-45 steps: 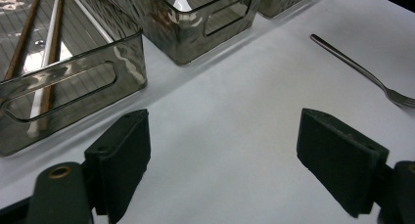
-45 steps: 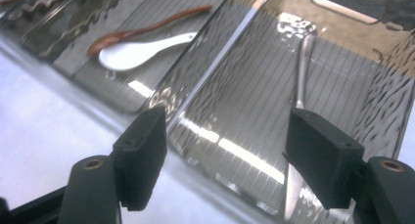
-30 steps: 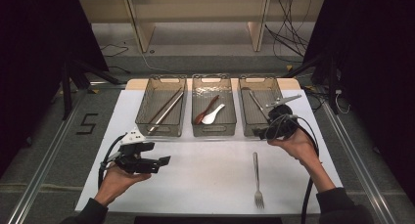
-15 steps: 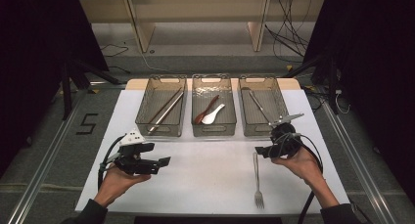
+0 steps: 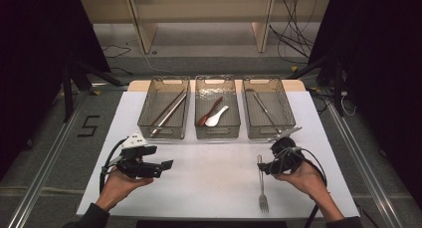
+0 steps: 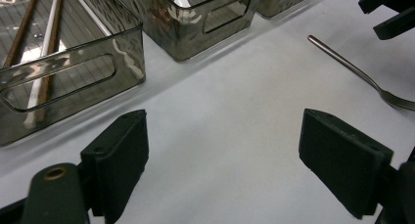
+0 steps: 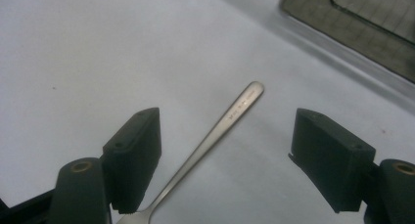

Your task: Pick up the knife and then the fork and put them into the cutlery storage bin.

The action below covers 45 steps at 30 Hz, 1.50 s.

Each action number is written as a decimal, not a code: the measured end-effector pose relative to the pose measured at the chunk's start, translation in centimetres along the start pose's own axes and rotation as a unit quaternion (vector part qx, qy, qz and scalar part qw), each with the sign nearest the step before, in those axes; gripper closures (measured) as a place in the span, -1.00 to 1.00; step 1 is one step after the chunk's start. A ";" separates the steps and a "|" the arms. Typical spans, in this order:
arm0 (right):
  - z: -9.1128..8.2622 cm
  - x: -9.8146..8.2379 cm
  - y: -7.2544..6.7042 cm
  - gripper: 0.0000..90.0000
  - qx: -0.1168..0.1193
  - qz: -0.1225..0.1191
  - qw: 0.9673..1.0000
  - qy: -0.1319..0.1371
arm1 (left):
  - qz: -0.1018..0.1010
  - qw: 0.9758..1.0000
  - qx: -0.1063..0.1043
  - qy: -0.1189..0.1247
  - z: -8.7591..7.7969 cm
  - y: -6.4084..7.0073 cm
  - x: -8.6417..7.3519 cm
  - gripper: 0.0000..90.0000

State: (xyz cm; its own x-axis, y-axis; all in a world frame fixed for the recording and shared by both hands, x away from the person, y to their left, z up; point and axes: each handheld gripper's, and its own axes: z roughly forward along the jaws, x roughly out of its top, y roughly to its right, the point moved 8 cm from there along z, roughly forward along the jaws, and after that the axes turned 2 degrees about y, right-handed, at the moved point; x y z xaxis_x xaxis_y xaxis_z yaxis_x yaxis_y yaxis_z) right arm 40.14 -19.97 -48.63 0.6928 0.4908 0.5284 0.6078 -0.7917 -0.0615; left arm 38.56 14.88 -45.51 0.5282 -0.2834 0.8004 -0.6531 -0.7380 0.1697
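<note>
A metal fork (image 5: 261,185) lies on the white table (image 5: 214,173) at the front right, tines toward the person. My right gripper (image 5: 263,168) sits just right of its handle, low over the table. In the right gripper view the gripper (image 7: 227,131) is open and the fork handle (image 7: 222,123) lies on the table between the jaws, untouched. My left gripper (image 5: 166,164) is held at the front left, pointing right. Its own view shows the left gripper (image 6: 220,160) open with nothing in it, and the fork (image 6: 352,70) farther off.
Three smoky clear bins stand in a row at the back. The left bin (image 5: 144,122) holds chopsticks (image 5: 169,111), the middle bin (image 5: 217,133) a brown and a white spoon (image 5: 215,119), the right bin (image 5: 291,118) a metal utensil (image 5: 263,108).
My right gripper has come back from the right bin toward the person and down to the fork's handle. The left gripper has stayed put.
</note>
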 end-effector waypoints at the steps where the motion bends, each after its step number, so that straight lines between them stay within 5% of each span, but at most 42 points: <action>1: 0.0 -0.1 -0.1 -0.38 0.000 0.000 1.000 -0.002 | 0.002 1.000 -0.001 -0.001 0.0 0.0 0.0 -0.59; 23: 1.6 -1.7 -1.4 -0.38 -0.005 -0.026 0.998 -0.060 | 0.004 1.000 0.001 -0.003 0.1 0.0 -0.1 -0.59; 45: 3.3 -3.3 -2.0 -0.16 -0.012 -0.059 0.990 -0.127 | 0.005 1.000 0.002 -0.006 0.2 0.0 -0.2 -0.59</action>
State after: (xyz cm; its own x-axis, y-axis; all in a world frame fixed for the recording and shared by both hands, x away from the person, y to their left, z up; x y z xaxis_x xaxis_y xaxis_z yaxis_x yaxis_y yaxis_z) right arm 37.98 -18.82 -53.06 0.6942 0.6538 0.3012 0.6833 -0.7301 0.0100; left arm 38.55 14.78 -45.77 0.5278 -0.2977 0.7955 -0.6560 -0.7378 0.1591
